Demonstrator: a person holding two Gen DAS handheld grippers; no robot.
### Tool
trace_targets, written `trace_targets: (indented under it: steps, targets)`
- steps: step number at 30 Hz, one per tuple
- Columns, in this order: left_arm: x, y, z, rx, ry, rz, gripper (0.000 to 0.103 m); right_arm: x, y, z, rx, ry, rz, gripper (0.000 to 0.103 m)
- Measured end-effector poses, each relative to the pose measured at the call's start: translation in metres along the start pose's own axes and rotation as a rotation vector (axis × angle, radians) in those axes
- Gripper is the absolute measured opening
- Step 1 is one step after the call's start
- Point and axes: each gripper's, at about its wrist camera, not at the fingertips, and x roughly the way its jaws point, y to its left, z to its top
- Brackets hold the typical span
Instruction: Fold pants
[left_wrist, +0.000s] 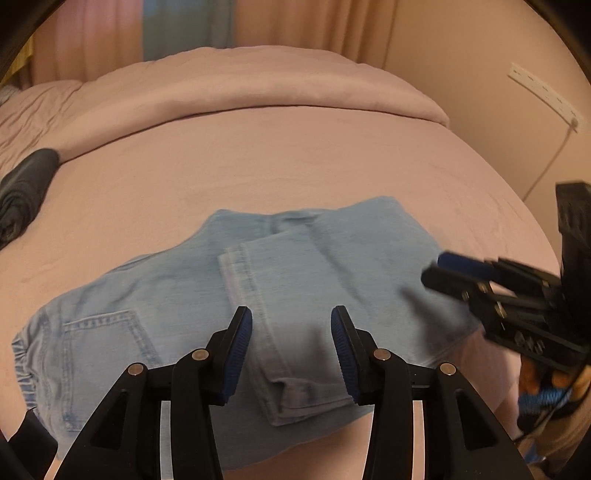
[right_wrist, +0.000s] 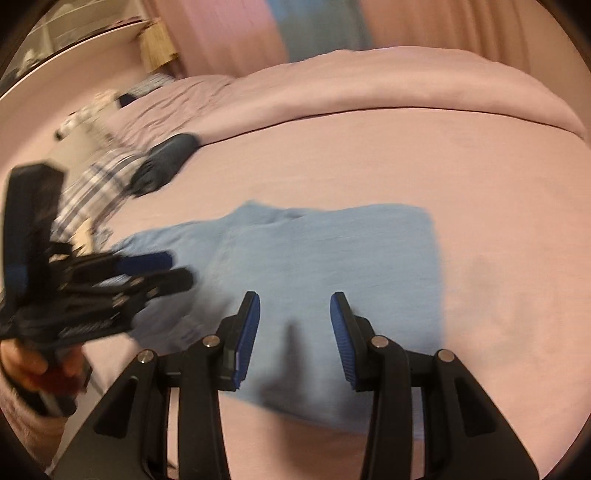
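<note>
Light blue jeans (left_wrist: 221, 295) lie folded on the pink bed, legs doubled back over the seat, hem (left_wrist: 236, 269) on top, back pocket (left_wrist: 103, 343) at the left. They also show in the right wrist view (right_wrist: 325, 266), blurred. My left gripper (left_wrist: 291, 332) is open and empty, just above the near part of the jeans; it also shows at the left of the right wrist view (right_wrist: 173, 271). My right gripper (right_wrist: 295, 317) is open and empty above the jeans' right half; it also shows at the right of the left wrist view (left_wrist: 437, 267).
A dark folded garment (left_wrist: 26, 188) lies at the bed's left, also in the right wrist view (right_wrist: 166, 158), beside a plaid cloth (right_wrist: 92, 184). A folded pink duvet (left_wrist: 258, 85) runs across the back. A power strip (left_wrist: 546, 96) hangs on the right wall.
</note>
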Motion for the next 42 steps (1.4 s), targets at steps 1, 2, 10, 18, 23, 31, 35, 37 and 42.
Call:
trace_targets:
  steps: [1, 2, 10, 18, 23, 31, 35, 37, 42]
  targets:
    - [0.003, -0.004, -0.001, 0.009, 0.004, -0.008, 0.044, 0.000, -0.006, 0.000, 0.004, -0.002, -0.032, 0.040]
    - [0.007, -0.007, -0.002, 0.016, 0.013, -0.015, 0.044, 0.001, -0.013, 0.002, 0.009, -0.001, -0.059, 0.040]
    - [0.049, -0.018, -0.024, 0.070, 0.096, 0.010, 0.044, 0.031, -0.042, -0.011, -0.004, 0.101, -0.153, 0.038]
    - [0.039, -0.010, -0.016, 0.055, 0.098, -0.021, 0.044, 0.012, -0.040, -0.004, 0.009, 0.102, -0.157, 0.038]
    - [0.035, -0.028, 0.021, 0.092, 0.043, -0.064, 0.044, -0.017, -0.042, -0.014, 0.005, 0.039, -0.102, 0.038]
    - [0.107, -0.113, 0.085, 0.218, 0.116, -0.195, 0.044, -0.017, -0.057, -0.045, 0.041, 0.086, -0.078, 0.033]
    - [0.152, -0.129, 0.095, 0.247, 0.222, -0.104, 0.046, -0.013, -0.072, -0.056, 0.139, 0.088, -0.010, 0.033]
    - [0.153, -0.130, 0.098, 0.258, 0.237, -0.114, 0.046, -0.012, -0.077, -0.058, 0.158, 0.083, 0.015, 0.033]
    - [0.145, -0.111, 0.107, 0.194, 0.229, -0.175, 0.046, -0.014, -0.093, -0.059, 0.284, 0.071, 0.106, 0.033]
